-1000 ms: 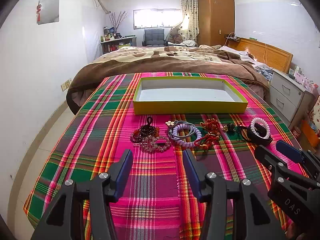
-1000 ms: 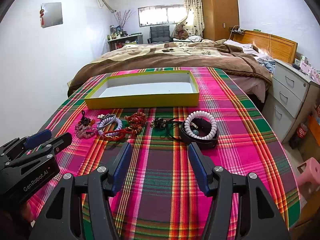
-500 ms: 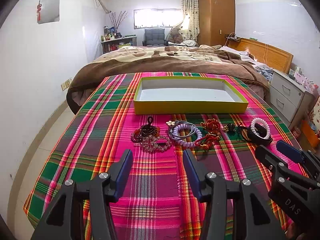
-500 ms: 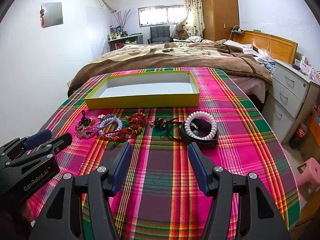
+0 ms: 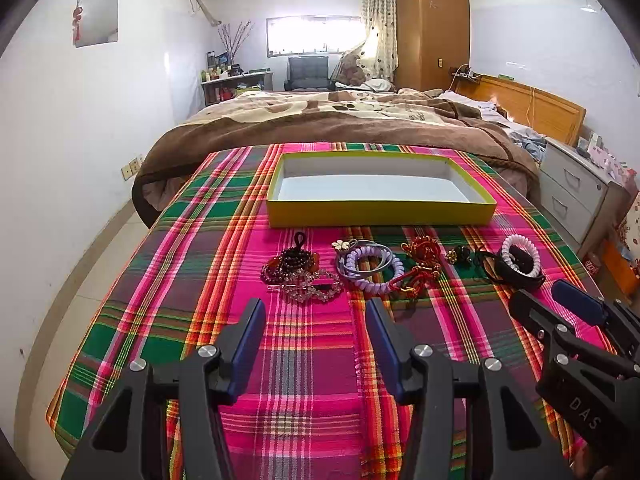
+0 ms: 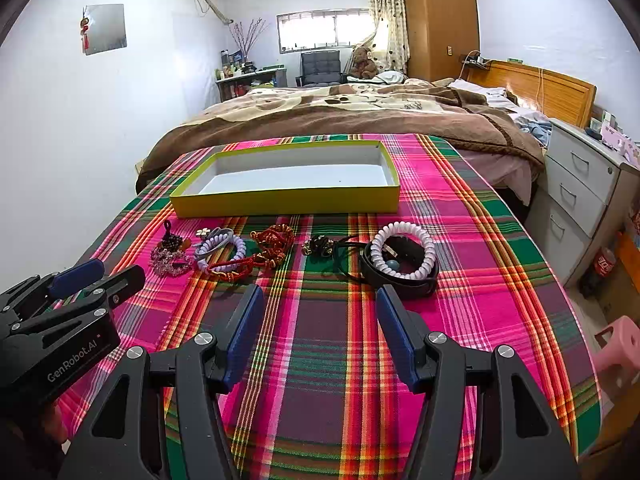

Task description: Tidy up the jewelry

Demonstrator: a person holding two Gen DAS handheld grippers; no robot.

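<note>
A row of jewelry lies on the plaid cloth in front of a yellow tray (image 5: 380, 213) (image 6: 288, 202), whose white inside is bare. From left: dark and clear bead bracelets (image 5: 298, 270) (image 6: 170, 254), a purple coil bracelet (image 5: 370, 266) (image 6: 220, 246), a red cord bracelet (image 5: 420, 264) (image 6: 264, 256), a small dark ornament (image 5: 460, 255) (image 6: 318, 246), and a white coil bracelet on a black band (image 5: 520, 260) (image 6: 402, 260). My left gripper (image 5: 316, 312) (image 6: 98, 274) is open and empty, short of the bead bracelets. My right gripper (image 6: 320, 300) (image 5: 552, 298) is open and empty, short of the black band.
The plaid cloth (image 5: 312, 360) covers a table that drops off at the left, right and near edges. A bed with a brown blanket (image 5: 340, 120) lies beyond the tray. Grey drawers (image 6: 580, 188) and a pink stool (image 6: 618, 344) stand to the right.
</note>
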